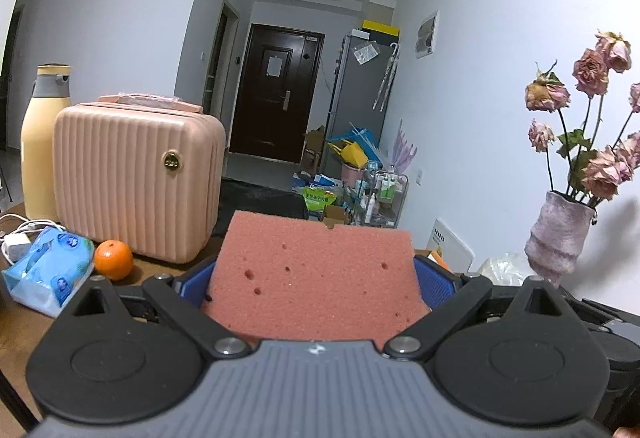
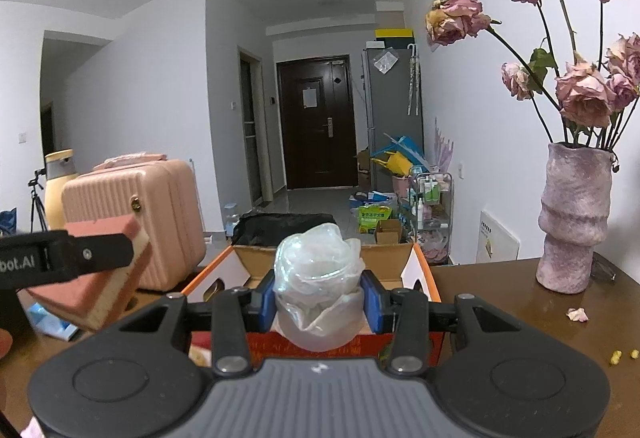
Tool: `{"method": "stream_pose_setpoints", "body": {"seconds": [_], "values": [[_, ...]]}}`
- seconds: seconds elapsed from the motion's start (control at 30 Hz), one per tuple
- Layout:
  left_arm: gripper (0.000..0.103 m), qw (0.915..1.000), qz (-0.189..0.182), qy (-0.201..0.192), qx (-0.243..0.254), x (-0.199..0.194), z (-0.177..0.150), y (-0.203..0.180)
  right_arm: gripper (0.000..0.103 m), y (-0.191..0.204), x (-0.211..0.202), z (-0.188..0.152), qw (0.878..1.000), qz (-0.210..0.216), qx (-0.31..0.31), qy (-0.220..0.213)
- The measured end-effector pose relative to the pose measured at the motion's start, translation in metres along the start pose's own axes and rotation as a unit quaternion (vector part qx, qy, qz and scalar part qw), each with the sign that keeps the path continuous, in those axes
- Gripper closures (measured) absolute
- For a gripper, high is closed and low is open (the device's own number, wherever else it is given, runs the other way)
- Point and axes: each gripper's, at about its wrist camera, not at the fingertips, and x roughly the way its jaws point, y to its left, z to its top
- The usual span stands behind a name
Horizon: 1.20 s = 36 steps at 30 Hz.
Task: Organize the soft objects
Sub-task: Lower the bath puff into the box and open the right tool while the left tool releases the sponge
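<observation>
My left gripper (image 1: 316, 278) is shut on a pink sponge (image 1: 316, 270) that fills the gap between its blue pads and hangs above the table. In the right wrist view the same sponge (image 2: 100, 290) shows at the left, with a cream underside, clamped by the left gripper's black finger (image 2: 76, 258). My right gripper (image 2: 319, 296) is shut on a crumpled clear plastic bag (image 2: 320, 278). The bag hangs over the near edge of an open orange and white cardboard box (image 2: 420, 266), which stands right in front of the right gripper.
A pink ribbed case (image 1: 136, 178) and a cream bottle (image 1: 40, 142) stand at the back left. An orange (image 1: 113, 260) and a blue tissue pack (image 1: 48, 270) lie in front of them. A vase of dried roses (image 2: 572, 222) stands on the brown table (image 2: 520, 318) at the right.
</observation>
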Motion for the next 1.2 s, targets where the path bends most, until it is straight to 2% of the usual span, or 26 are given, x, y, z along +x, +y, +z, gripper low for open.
{"method": "stream_pose_setpoints", "body": {"seconds": [0.37,0.8,1.2], "values": [[0.003,0.9999,0.009,0.007,-0.009,0.055,0.012,-0.009,0.061,-0.003,0.052,0.015,1.0,-0.012,0.007,0.014],[0.003,0.9984,0.043,0.032,-0.017,0.116,0.021,-0.003,0.061,-0.016,0.119,0.023,0.998,-0.027,0.011,0.053],[0.003,0.9941,0.085,0.066,-0.012,0.171,0.018,0.002,0.061,-0.014,0.163,0.021,0.995,-0.045,-0.007,0.088]]}}
